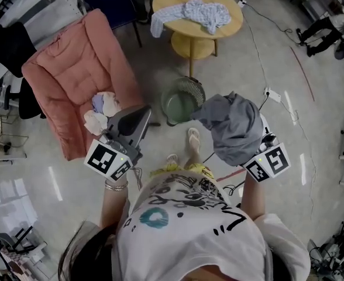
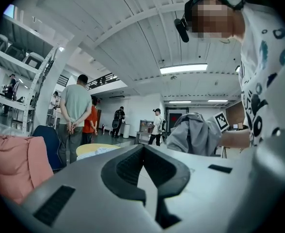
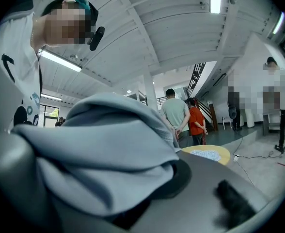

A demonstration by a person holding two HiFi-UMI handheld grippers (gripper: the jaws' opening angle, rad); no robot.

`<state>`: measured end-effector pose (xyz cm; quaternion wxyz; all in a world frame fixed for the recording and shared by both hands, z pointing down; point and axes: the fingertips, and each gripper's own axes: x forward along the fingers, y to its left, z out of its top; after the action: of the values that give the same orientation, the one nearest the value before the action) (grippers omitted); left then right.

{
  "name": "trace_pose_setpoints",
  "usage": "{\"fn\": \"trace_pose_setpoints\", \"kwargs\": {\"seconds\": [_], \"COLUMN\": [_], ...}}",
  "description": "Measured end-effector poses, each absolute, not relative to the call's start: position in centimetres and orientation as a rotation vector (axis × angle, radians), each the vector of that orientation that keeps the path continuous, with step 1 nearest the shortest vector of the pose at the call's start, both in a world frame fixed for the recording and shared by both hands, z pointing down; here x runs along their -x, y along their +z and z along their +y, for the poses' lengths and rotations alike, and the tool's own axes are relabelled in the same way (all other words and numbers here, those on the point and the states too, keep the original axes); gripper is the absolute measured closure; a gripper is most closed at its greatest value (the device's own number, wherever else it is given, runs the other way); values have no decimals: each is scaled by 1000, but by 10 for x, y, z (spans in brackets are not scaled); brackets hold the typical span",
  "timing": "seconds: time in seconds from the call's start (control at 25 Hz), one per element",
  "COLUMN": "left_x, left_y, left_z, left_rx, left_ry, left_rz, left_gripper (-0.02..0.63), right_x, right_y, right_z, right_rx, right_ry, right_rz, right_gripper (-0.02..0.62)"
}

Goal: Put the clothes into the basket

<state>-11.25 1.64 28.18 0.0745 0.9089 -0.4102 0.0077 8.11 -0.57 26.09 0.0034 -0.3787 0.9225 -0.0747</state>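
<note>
Largely under grey garment point(image 1: 233, 124), right gripper point(image 3: 152, 200) fingers tight on it; left gripper point(image 2: 143, 149) fingers seemingly together.

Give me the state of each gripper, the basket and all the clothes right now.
Left hand-held gripper: shut, empty.
Right hand-held gripper: shut on the gray garment.
gray garment: held up, draped over that gripper.
Basket: upright, looks empty.
Patterned garment: crumpled on the round table.
Pale clothes: bunched on the pink armchair.
</note>
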Motion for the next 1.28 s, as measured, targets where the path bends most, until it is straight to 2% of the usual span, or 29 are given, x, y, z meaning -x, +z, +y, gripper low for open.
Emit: {"fn": "trace_pose_setpoints", "kwargs": {"seconds": [0.64, 0.96, 1.28], "left_x": [103, 87, 98], "left_y": [288, 297, 308], "left_z": [-98, -117, -129], "left_rx": [-2598, -2541, -2541], "left_ry": [32, 47, 65], "left_rz": [-1500, -1578, -1523], "left_gripper": [595, 595, 595], "right_x": [-89, -99, -77], "right_y": [266, 281, 300], "right_z": [-153, -186, -196], "right_rx": [818, 712, 684], "right_ry": [-218, -223, -292], "right_rz": [3063, 3114, 3141], "right_gripper": [520, 520, 520]}}
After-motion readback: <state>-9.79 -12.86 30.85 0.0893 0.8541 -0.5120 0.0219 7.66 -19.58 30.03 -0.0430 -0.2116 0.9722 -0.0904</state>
